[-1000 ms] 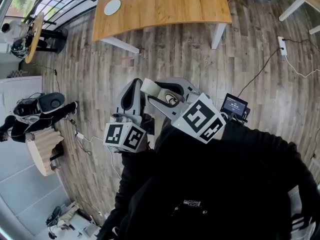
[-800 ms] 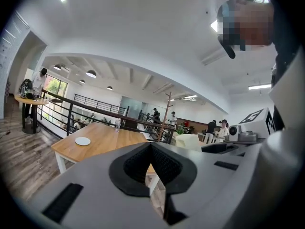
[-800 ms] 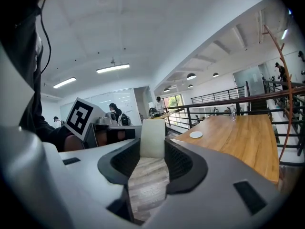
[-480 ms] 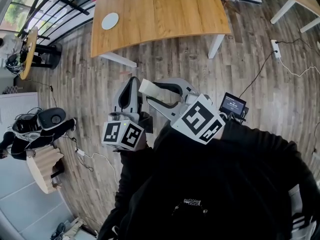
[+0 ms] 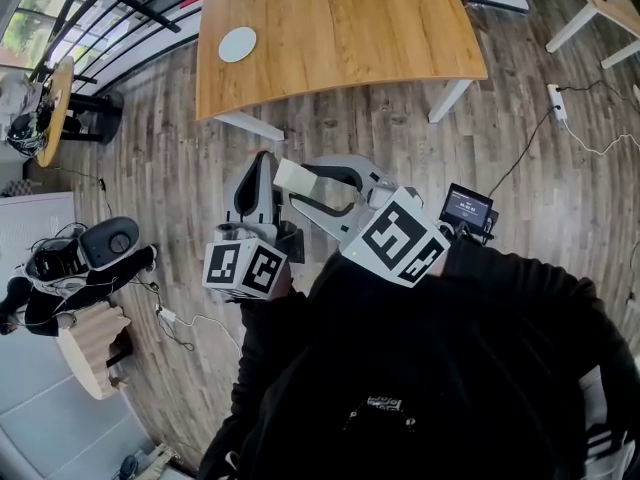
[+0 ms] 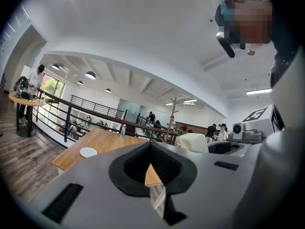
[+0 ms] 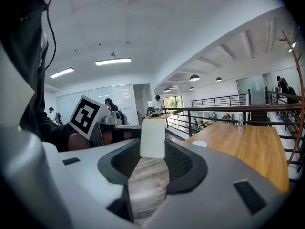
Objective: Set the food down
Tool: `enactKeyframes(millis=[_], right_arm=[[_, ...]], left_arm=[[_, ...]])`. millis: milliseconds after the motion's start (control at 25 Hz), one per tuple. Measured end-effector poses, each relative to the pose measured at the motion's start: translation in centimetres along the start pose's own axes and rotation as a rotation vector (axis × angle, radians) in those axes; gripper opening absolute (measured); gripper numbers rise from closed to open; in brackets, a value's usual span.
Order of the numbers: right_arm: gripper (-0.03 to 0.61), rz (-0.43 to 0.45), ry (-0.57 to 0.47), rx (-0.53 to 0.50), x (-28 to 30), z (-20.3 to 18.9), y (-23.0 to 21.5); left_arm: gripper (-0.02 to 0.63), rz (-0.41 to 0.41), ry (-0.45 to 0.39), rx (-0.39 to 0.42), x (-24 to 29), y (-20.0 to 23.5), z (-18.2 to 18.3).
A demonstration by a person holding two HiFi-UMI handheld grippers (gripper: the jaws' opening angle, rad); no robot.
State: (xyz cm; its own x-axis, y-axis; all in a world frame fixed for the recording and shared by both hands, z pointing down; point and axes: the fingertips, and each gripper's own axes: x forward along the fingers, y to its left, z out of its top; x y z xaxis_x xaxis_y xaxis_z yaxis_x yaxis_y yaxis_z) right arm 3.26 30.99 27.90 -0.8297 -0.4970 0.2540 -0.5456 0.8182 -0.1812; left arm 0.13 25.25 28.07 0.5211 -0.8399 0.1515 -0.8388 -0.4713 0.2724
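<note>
Two grippers hang side by side over the plank floor (image 5: 180, 148), short of the wooden table (image 5: 340, 18). The right gripper (image 7: 152, 151) clamps a pale block of food (image 7: 153, 138) at its jaw tips, jaws fairly wide. The left gripper (image 6: 151, 147) has its jaws pressed together, empty.
</note>
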Motion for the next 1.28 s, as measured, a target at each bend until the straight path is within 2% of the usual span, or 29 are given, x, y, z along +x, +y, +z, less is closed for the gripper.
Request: enactKeyframes(millis=[280,600,1040,1280], right_arm=[[0.169,0.017,0.022,-0.022,5.1,0.6,1.5],[0.169,0.039,0.058,-0.059,10.2,1.3,3.9],[0.169,0.076,0.120,-0.089,12.8,0.7,6.0],[0.169,0.122,0.107,-0.091,14.7,1.5,6.0]], left_arm=[[-0.006,-0.039,0.014,0.017,-1.1,4.4,0.4],[-0.006,-0.023,0.010,-0.005,-3.3,9.6,0.7],[-0.006,-0.001,-0.008,-0.060,-4.9,12.4,0.1],[-0.006,0.047,-0.009,-0.035,-5.3,14.1,1.0]])
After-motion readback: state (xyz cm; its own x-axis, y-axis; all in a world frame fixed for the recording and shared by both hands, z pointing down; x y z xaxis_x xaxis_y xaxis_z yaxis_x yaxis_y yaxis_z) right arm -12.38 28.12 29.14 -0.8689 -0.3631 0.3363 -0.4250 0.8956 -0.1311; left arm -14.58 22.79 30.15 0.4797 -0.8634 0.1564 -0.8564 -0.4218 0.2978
